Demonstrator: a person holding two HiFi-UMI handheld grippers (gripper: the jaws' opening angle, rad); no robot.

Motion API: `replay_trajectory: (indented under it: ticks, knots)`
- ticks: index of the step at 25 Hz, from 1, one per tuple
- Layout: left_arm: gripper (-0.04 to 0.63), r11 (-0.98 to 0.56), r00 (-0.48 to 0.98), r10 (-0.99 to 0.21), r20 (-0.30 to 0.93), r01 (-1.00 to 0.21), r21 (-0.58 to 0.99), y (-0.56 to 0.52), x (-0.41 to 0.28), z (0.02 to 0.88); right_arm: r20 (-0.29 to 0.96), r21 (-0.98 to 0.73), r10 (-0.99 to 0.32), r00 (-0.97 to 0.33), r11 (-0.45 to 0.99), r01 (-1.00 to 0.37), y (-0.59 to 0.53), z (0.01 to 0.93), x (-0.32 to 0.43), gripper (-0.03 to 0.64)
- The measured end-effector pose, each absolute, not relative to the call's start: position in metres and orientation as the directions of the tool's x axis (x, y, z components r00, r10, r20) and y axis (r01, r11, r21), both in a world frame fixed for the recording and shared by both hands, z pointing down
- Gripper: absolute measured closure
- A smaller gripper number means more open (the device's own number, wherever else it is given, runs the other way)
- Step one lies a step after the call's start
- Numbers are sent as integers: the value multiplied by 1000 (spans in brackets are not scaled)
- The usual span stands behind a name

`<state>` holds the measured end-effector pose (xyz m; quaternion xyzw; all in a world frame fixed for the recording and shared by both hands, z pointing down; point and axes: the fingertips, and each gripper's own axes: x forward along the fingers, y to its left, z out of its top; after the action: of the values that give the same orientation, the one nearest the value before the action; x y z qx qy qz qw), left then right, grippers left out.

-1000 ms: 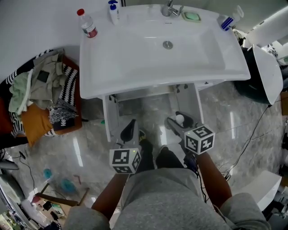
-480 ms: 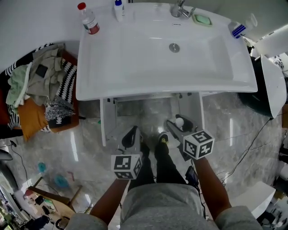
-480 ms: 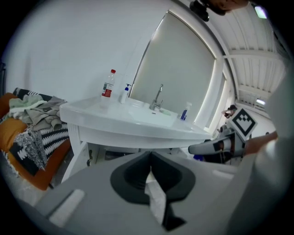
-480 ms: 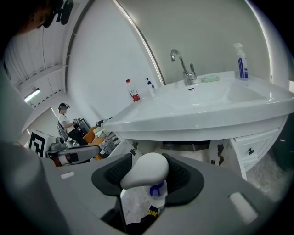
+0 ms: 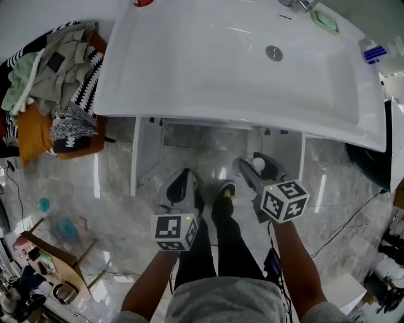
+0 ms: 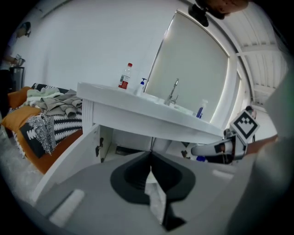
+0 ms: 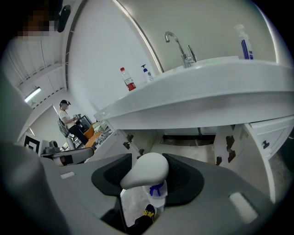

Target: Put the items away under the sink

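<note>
Pump bottle (image 7: 146, 173) clamped in right gripper (image 7: 147, 161) jaws, blue mark only in its view; left gripper (image 6: 150, 158) jaws together.

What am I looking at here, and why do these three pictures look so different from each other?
There is no robot here. A person holds a two-jaw gripper in each hand, and the patterned cubes are part of those grippers. The top-down picture comes from a camera on the person's head. It shows a white sink with the cabinet doors open beneath it.

The other two pictures come from cameras riding on the grippers, looking along the jaws. The left gripper is closed and empty. The right gripper grips a white pump bottle.

A green soap dish, a faucet and a red-labelled bottle sit on the sink. A pile of clothes lies beside it.
</note>
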<state>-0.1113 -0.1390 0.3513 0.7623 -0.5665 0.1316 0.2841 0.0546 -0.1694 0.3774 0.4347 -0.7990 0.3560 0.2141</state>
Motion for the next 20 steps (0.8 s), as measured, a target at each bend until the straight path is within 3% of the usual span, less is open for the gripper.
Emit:
replay_trajectory:
  ticks: [20]
  knots:
    - [583, -132, 186, -884, 430, -980, 151, -201, -120, 504, 645, -328, -580, -498, 380, -865, -219, 554, 46, 405]
